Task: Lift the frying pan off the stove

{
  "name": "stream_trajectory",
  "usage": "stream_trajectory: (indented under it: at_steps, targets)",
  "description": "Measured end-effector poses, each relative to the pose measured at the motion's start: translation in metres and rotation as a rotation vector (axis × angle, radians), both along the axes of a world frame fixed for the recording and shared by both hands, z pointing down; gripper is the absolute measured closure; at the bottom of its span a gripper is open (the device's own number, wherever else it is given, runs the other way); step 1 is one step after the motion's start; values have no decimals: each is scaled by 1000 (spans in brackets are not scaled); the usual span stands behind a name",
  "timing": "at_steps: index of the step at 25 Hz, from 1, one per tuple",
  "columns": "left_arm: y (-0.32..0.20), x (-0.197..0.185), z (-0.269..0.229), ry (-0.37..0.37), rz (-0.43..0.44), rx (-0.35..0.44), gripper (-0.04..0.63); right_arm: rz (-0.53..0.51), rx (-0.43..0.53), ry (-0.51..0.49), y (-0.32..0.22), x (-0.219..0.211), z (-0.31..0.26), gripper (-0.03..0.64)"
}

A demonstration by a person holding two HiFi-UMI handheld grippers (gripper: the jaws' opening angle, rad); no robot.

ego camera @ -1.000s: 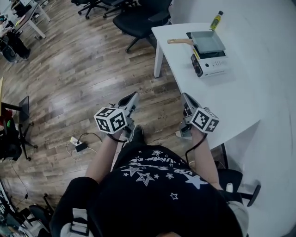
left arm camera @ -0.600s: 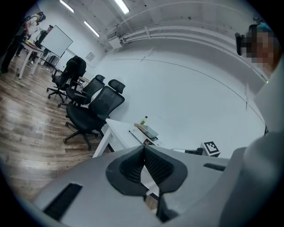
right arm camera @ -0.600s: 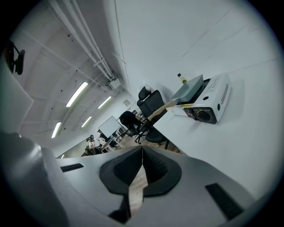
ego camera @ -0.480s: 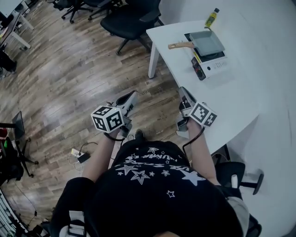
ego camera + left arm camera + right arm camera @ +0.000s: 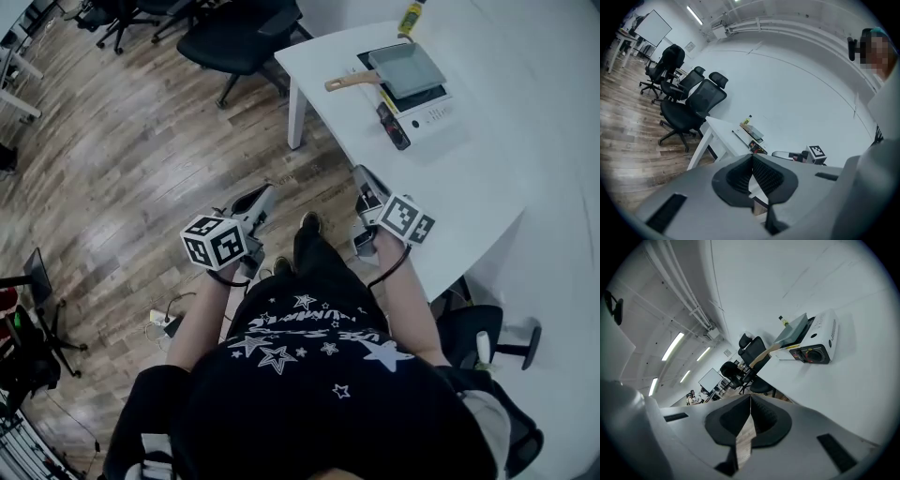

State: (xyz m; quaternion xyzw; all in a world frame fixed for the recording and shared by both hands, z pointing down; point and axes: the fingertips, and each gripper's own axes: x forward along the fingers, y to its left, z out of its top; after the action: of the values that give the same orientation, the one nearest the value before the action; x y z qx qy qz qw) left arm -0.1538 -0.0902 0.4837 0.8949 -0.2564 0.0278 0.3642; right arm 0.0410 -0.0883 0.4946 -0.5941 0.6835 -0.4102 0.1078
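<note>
Pan (image 5: 405,68) is sitting on the stove (image 5: 433,112), up at the far end of the white surface (image 5: 469,178). Its wooden handle (image 5: 352,82) sticks out toward the surface's left edge. There's a small bottle (image 5: 410,17) just past the stove.

Both grippers are well apart from the pan, held low in front of the person's body. The left hand-held gripper (image 5: 266,193) is out over the wood floor (image 5: 122,141). In its own view the jaws are clenched tight, pads meeting, nothing between them (image 5: 752,157). You can spot the stove and pan way off past the tips there, with the other gripper's marker cube off to the right.

The right hand-held gripper (image 5: 360,172) hangs right by the near edge of the surface. Same deal: jaws pressed together and empty (image 5: 750,397). Its view looks along the surface at the stove (image 5: 818,341) with the pan (image 5: 794,330) on top, handle (image 5: 761,355) pointing toward some black chairs (image 5: 752,350).

From the head view there's a black chair (image 5: 234,37) on the floor beside the far end of the surface. The person's in a black shirt (image 5: 309,375) with stars on it.
</note>
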Motion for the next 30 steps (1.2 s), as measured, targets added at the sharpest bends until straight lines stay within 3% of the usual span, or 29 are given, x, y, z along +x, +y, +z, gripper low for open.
stream_trajectory:
  at_steps: [7,13,24,26,27,28,30]
  targets:
    - [-49,30,-9,-17,22,23,588,31,9,-42,-47,34,7,608]
    - [-104,62,-12,-20,-1,19,588,12,36,-78,-98,55,0,607]
    - [-171,123,-18,-13,47,21,583,-18,67,-180,-172,88,0,607]
    - [-177,134,-17,-6,83,4,496,-26,78,-235,-181,89,-1,574]
    - [-179,139,-16,-6,104,-6,454,-28,88,-272,-185,89,-2,499]
    - [-182,144,-14,-7,122,-16,429,-27,99,-311,-189,89,-4,465]
    - [-187,154,-11,-6,146,-42,383,-16,113,-385,-196,91,-4,438]
